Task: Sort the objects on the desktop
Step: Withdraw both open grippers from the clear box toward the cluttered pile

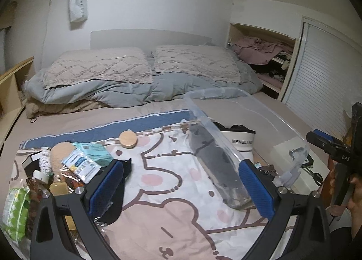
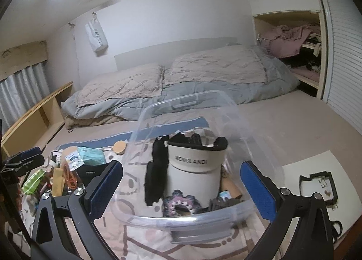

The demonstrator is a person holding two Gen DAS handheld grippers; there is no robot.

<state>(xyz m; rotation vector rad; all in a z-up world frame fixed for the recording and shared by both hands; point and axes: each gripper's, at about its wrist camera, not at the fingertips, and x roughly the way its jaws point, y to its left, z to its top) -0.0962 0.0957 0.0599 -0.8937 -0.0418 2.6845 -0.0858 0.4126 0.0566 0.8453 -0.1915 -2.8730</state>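
Observation:
A clear plastic bin (image 1: 260, 113) (image 2: 158, 110) stands on a cartoon-print cloth (image 1: 176, 192) on the bed. It holds a cream MENGLAND visor (image 2: 192, 169), black cloth (image 2: 157, 169) and a small crocheted piece (image 2: 181, 203). A pile of loose items lies at the left: a teal packet (image 1: 90, 158), a round wooden disc (image 1: 128, 139), a green wipes pack (image 1: 15, 210), a black pouch (image 2: 90, 171). My left gripper (image 1: 181, 190) is open and empty over the cloth, left of the bin. My right gripper (image 2: 181, 190) is open and empty, facing the bin's near rim.
Pillows (image 1: 99, 67) and a grey-blue duvet (image 1: 135, 90) lie at the head of the bed. A white box with a black frame-like item (image 2: 316, 183) sits right of the bin. An open closet (image 1: 264, 58) and a wooden shelf (image 2: 36, 115) flank the bed.

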